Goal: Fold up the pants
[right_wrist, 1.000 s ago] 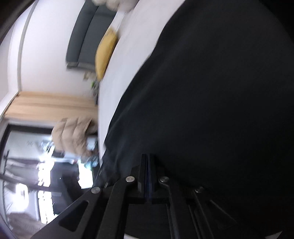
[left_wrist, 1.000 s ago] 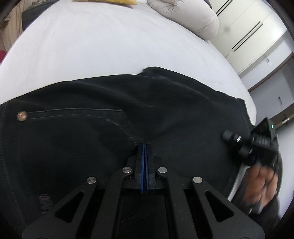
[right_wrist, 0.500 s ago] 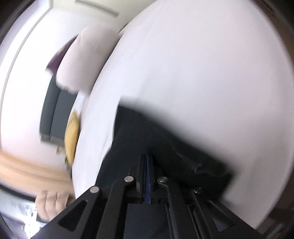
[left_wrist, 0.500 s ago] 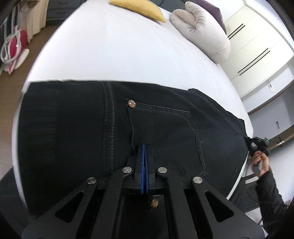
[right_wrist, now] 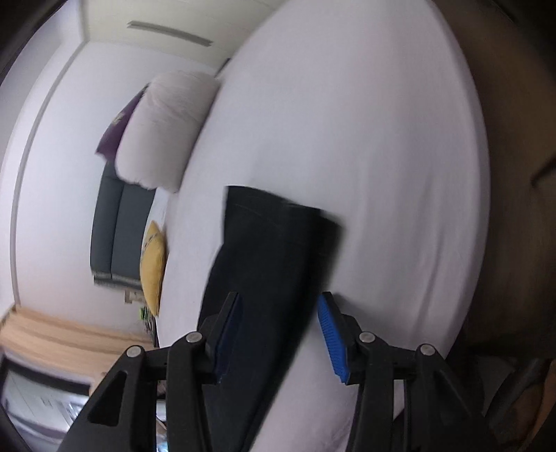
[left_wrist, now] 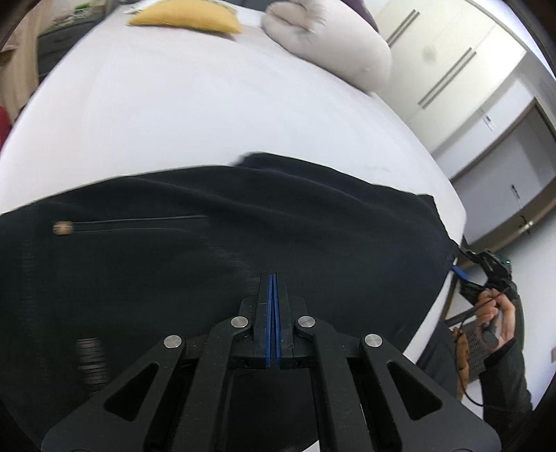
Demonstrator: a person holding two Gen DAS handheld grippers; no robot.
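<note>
Black denim pants (left_wrist: 215, 264) are lying spread across a white-sheeted bed (left_wrist: 194, 114), one leg stretching away toward its far end in the right wrist view. The left gripper (left_wrist: 272, 295) is pointing low over the fabric with its blue-padded fingers (left_wrist: 268, 313) pressed together, though whether cloth is pinched between them cannot be told. At the bed's right edge, the right gripper (left_wrist: 458, 269) is sitting level with the pants' corner, gripped from behind by the person's right hand (left_wrist: 495, 313) in a dark sleeve. In its own view the right gripper (right_wrist: 281, 330) is holding its fingers (right_wrist: 332, 337) wide apart, straddling the pant leg (right_wrist: 267, 264). A yellow cushion (left_wrist: 187, 17) and a pale rolled duvet (left_wrist: 333, 45) are resting at the head of the bed.
</note>
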